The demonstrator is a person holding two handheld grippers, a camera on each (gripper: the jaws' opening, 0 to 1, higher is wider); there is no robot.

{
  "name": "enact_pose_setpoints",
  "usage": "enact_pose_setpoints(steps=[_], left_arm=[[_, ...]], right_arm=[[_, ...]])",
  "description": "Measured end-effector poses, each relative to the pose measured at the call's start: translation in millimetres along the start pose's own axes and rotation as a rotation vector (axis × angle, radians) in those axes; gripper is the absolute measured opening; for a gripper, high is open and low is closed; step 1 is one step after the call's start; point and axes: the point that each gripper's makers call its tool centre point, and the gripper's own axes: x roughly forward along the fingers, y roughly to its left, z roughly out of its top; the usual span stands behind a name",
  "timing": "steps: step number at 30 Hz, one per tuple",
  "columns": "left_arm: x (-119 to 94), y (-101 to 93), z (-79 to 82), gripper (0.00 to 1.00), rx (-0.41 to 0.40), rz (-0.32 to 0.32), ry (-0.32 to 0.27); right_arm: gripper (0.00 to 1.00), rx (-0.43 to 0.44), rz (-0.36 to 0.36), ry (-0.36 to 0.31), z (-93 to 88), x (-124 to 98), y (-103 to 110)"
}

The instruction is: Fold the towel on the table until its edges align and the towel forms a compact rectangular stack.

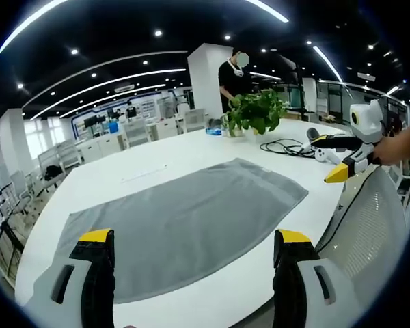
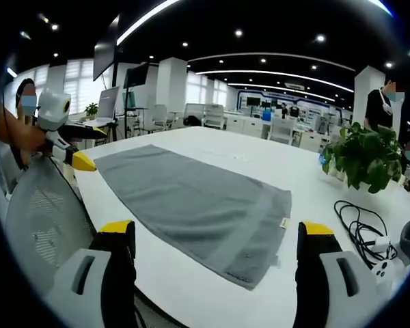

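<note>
Looking along the left gripper [image 1: 195, 256], its yellow-tipped jaws stand wide apart and empty above the near edge of the flat grey terry towel [image 1: 191, 219], spread open on the white worktop [image 1: 123, 167]. The right gripper [image 1: 343, 171] hovers off the towel's right corner. The cloth looks soft, light and limp; I judge corners the best hold.

In the right gripper view, the right gripper [image 2: 217, 263] is likewise spread wide, holding nothing, over the towel's near corner [image 2: 260, 266]. A small white tag [image 2: 284, 223] sits at the hem, its writing too small to read. The left gripper [image 2: 78, 160] hovers by the far corner.
</note>
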Motion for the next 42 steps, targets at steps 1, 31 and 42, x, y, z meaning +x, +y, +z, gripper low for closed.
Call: enact_pose_setpoints(steps=[1, 31, 42], left_arm=[[0.0, -0.1, -0.4, 0.99, -0.004, 0.002, 0.002], [48.4, -79.4, 30.3, 0.85, 0.085, -0.213, 0.056], [64.7, -121.6, 46.7, 0.78, 0.149, -0.328, 0.062]], right_arm=[[0.99, 0.002, 0.001, -0.001, 0.1, 0.7, -1.5], [0.84, 0.101, -0.019, -0.049, 16.2, 16.4, -66.2], [0.73, 0.133, -0.060, -0.081, 33.9, 25.5, -100.7]])
